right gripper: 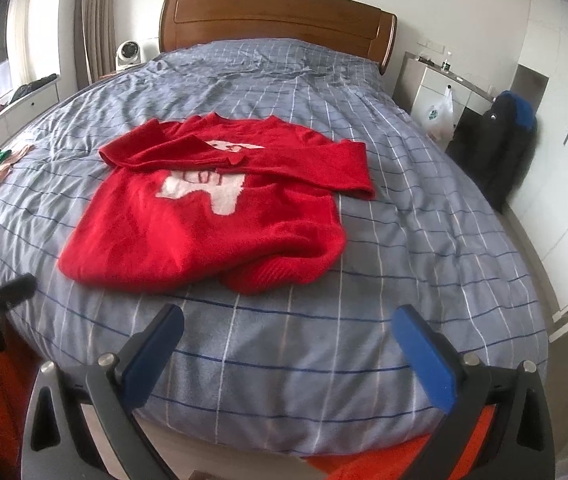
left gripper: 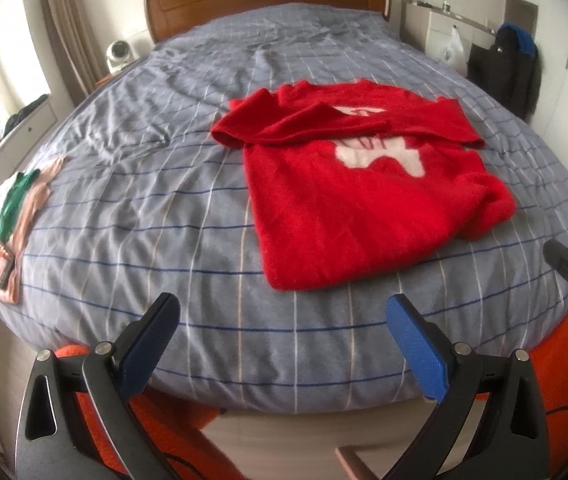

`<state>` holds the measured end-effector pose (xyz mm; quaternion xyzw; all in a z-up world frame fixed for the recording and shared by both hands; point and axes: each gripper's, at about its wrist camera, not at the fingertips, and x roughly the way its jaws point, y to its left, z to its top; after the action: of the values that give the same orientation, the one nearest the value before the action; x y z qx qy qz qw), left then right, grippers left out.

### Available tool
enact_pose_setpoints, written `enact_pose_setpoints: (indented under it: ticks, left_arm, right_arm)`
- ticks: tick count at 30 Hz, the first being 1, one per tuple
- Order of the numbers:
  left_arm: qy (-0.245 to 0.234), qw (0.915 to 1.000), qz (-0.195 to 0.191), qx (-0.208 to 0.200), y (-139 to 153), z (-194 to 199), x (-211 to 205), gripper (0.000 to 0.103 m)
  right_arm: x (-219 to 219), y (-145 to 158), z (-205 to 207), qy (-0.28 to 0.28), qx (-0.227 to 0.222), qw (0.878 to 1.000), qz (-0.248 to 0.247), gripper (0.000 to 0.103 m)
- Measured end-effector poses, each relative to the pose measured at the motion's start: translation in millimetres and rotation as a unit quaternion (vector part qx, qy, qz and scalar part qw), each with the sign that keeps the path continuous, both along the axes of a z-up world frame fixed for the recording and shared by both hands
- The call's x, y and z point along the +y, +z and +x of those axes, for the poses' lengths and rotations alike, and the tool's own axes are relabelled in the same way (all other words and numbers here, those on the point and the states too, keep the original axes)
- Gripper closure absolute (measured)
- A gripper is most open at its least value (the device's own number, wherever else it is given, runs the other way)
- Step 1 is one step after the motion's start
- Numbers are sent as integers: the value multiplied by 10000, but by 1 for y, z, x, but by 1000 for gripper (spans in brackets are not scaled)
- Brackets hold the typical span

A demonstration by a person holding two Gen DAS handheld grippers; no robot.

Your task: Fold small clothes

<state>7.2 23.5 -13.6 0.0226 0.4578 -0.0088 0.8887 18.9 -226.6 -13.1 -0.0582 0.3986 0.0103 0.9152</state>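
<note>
Bare bedspread [right gripper: 284, 344] runs between foot edge and red sweater [right gripper: 204, 216]: open approach from foot. Wide uncovered strip to sweater's left, up to folded clothes pile [left gripper: 4, 220] at left bed edge. Uncovered cover also right of sweater and behind it to headboard [right gripper: 276, 20]. Dark jacket [right gripper: 495, 148] hangs beside bed's right side.

The left gripper [left gripper: 284, 320] has two black arms with long cut-out slots and round silver screws at the joints; its fingers [left gripper: 419, 356] carry blue pads with a fine dotted texture. The right gripper [right gripper: 287, 334] has the same black frame, silver screws and blue pads. Orange cloth [left gripper: 563, 364] shows behind the frames.
</note>
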Motion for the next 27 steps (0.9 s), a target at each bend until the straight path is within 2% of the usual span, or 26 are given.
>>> enact_pose_setpoints:
  ticks: [2, 4, 8, 18, 27]
  left_arm:
    - [-21, 10000, 30, 44, -4, 1, 0, 0]
    - [-56, 9998, -129, 132, -7, 2, 2, 0]
    - [-33, 9996, -265, -98, -4, 0, 4, 0]
    - [6, 10000, 5, -98, -7, 1, 2, 0]
    - [13, 9999, 125, -35, -9, 2, 3, 0]
  right_arm:
    - [-2, -1, 0, -14, -10, 10000, 15, 0]
    - [-5, -1, -1, -32, -17, 10000, 79, 0]
    - [-8, -2, -3, -21, -45, 9999, 150, 0]
    - [-9, -8, -1, -272, 44, 9994, -230, 0]
    - [-15, -12, 2, -421, 142, 9985, -319, 0]
